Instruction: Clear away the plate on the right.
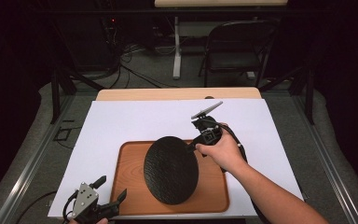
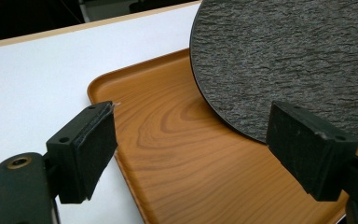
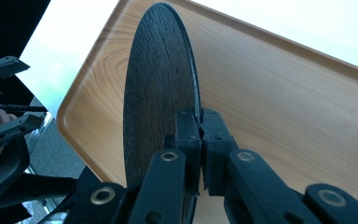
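A round black slate plate (image 1: 171, 170) hangs tilted over a wooden tray (image 1: 129, 161), its lower rim close to the tray's floor. My right gripper (image 1: 189, 148) is shut on the plate's right rim. In the right gripper view the jaws (image 3: 199, 126) pinch the thin edge of the plate (image 3: 158, 84), with the tray (image 3: 279, 102) behind it. My left gripper (image 1: 112, 186) stands open at the tray's near left corner, holding nothing. In the left gripper view its pads (image 2: 193, 116) frame the tray (image 2: 168, 154) and the plate's lower edge (image 2: 284, 51) without touching either.
The tray lies on a white sheet (image 1: 121, 121) that covers most of a wooden table (image 1: 177, 93). A folding chair (image 1: 237, 51) and a table leg (image 1: 177, 46) stand on the floor beyond. Metal rails (image 1: 23, 172) run along both sides.
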`<control>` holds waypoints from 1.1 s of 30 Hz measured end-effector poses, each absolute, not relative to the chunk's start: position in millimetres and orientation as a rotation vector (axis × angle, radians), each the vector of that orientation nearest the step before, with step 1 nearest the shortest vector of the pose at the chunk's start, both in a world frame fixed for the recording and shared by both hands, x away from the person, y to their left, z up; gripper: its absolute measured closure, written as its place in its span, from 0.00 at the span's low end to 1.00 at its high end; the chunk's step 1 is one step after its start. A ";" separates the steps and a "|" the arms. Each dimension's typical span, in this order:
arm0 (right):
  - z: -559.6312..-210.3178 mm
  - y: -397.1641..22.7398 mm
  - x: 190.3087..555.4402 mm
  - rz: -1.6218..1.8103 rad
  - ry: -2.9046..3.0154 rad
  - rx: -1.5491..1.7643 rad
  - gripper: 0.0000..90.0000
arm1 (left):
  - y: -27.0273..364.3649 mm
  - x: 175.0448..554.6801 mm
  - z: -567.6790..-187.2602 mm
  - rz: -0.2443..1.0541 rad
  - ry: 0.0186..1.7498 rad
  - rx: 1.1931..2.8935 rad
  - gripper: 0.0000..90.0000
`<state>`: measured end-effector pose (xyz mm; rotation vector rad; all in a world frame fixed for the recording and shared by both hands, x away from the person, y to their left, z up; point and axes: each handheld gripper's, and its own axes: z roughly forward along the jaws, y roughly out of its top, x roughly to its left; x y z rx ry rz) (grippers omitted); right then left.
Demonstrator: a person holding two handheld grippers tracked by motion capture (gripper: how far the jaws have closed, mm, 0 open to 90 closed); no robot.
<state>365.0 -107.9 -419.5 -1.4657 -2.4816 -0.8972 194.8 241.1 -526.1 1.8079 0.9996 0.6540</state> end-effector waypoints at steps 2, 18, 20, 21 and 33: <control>-419.9 -108.3 364.8 -0.893 -2.477 -1.473 0.97 | 241.0 194.8 -526.1 0.654 0.999 1.809 0.18; -430.6 -117.3 366.8 -0.862 -2.491 -1.501 0.95 | 240.9 194.8 -526.2 0.653 1.000 1.810 0.18; -433.5 -119.7 367.4 -0.856 -2.481 -1.513 0.95 | 240.9 194.8 -526.2 0.653 1.001 1.808 0.18; -434.7 -121.1 367.7 -0.852 -2.473 -1.519 0.95 | 241.0 194.9 -526.2 0.653 1.002 1.809 0.18; -463.0 -137.9 375.7 -0.801 -2.422 -1.579 0.92 | 241.0 194.6 -526.3 0.653 1.001 1.809 0.18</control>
